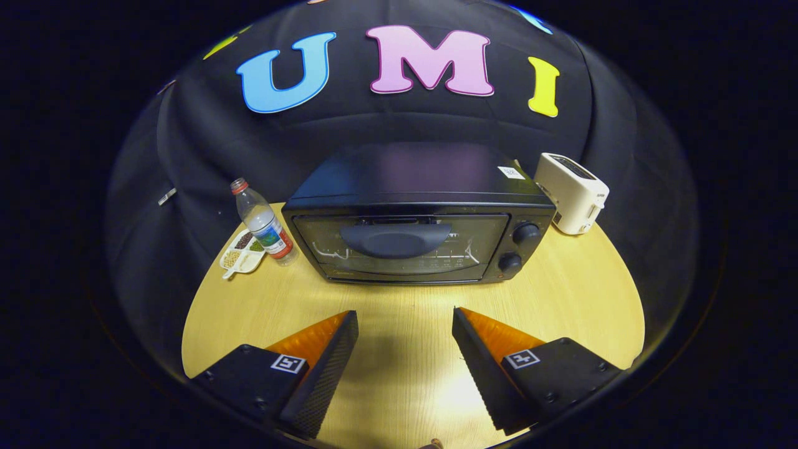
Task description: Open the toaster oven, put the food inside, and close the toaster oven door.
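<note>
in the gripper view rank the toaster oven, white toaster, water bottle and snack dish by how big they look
Largest to smallest, as they look beyond the open gripper:
1. toaster oven, door shut
2. white toaster
3. water bottle
4. snack dish, partly hidden by the bottle
Toaster and bottle are close; the fisheye makes that pair unsure.

Glossy black toaster oven [419,212] on pale wood table [405,324].

Tool [405,324]: 2 ribbed wedge fingers, square marker tags.

tool [405,324]: fingers spread wide, holding nothing (over the bench [580,293])
toaster oven [418,218]: door closed, beyond the fingers
</note>
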